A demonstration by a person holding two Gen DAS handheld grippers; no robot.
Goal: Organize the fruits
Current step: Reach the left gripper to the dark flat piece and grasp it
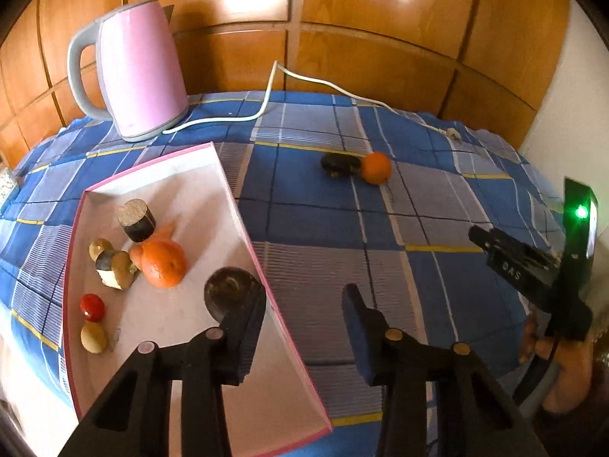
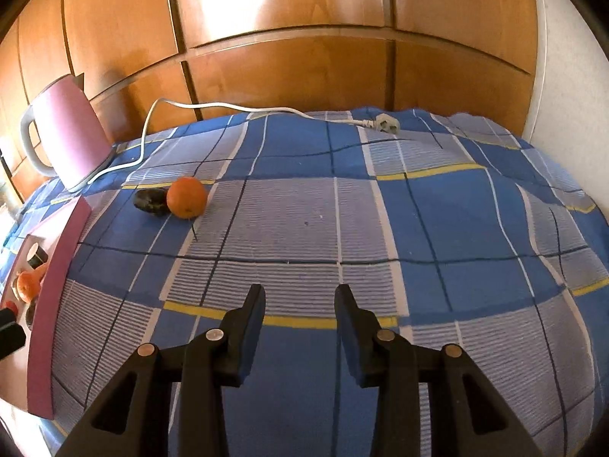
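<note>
A pink-rimmed white box lies at the left of the table and holds an orange, a red tomato, several small brownish and dark pieces, and a dark round fruit near its right wall. My left gripper is open and empty, its left finger over the box's right wall. On the cloth beyond, an orange touches a dark fruit. My right gripper is open and empty above the cloth, well short of them; it also shows in the left wrist view.
A pink kettle stands at the back left, its white cord trailing across the back to a plug. A blue checked cloth covers the table. Wooden panels stand behind.
</note>
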